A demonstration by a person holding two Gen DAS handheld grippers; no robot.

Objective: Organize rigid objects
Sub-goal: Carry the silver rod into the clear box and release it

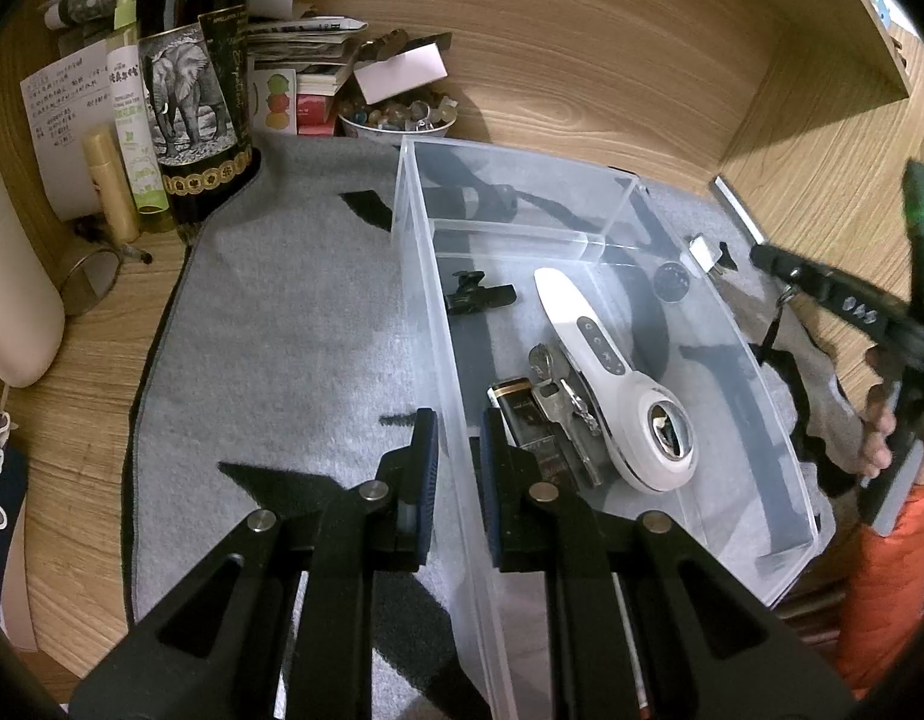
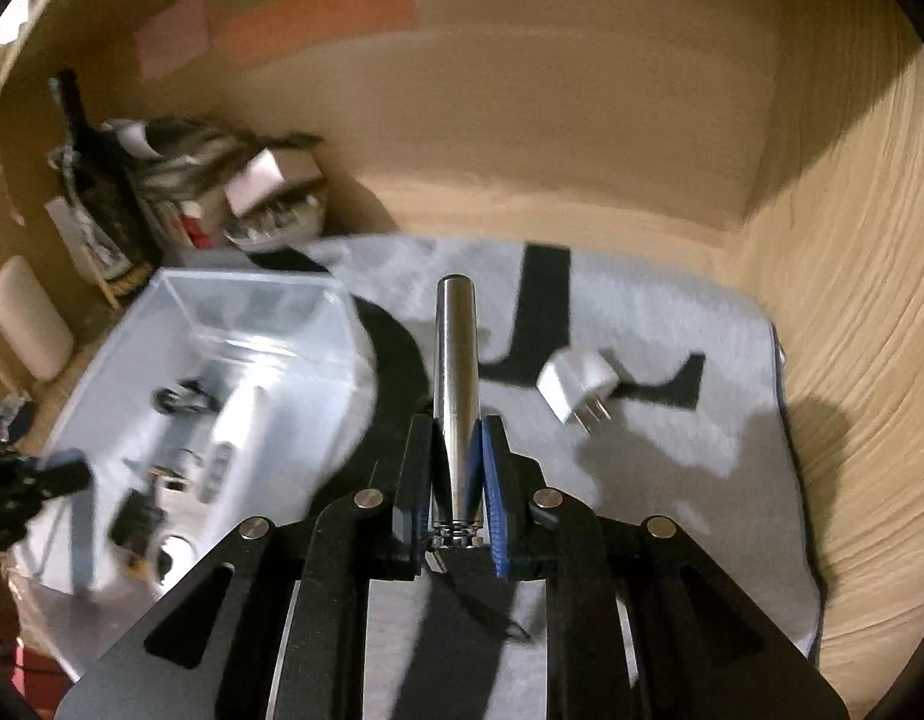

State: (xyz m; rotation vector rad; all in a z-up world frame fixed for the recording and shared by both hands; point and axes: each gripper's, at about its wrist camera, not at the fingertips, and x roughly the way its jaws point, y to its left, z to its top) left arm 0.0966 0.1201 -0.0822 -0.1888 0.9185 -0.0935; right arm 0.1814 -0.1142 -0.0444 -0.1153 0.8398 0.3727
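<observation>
- My left tool [image 1: 456, 450] straddles the near-left wall of the clear bin [image 1: 432, 324], one pad outside and one inside; the pads look close to the plastic, but I cannot tell whether they are actually pinching it
- My right tool [image 2: 456, 450] is clamped on a metal cylinder [image 2: 456, 360], which points forward over the grey mat [image 2: 672, 480], so I judge this piece is on its way to the bin
- Already in the bin: a white handheld device [image 1: 606, 372], a bunch of keys [image 1: 558, 390], a dark lighter-like block [image 1: 522, 414] and a small black clip [image 1: 480, 294]
- Not yet put away: a white plug adapter [image 2: 576, 387] lying on the mat right of the bin, and a round dark disc [image 1: 672, 282] that shows through the far wall; whether it sits inside or outside the bin I cannot say
- I put the task past halfway
- The right view is motion-blurred, so the bin's contents smear there
- At the back of the worktop [image 1: 582, 60] stand a bottle [image 1: 192, 90] and a stack of papers [image 1: 306, 42], which I take as clutter outside the task
</observation>
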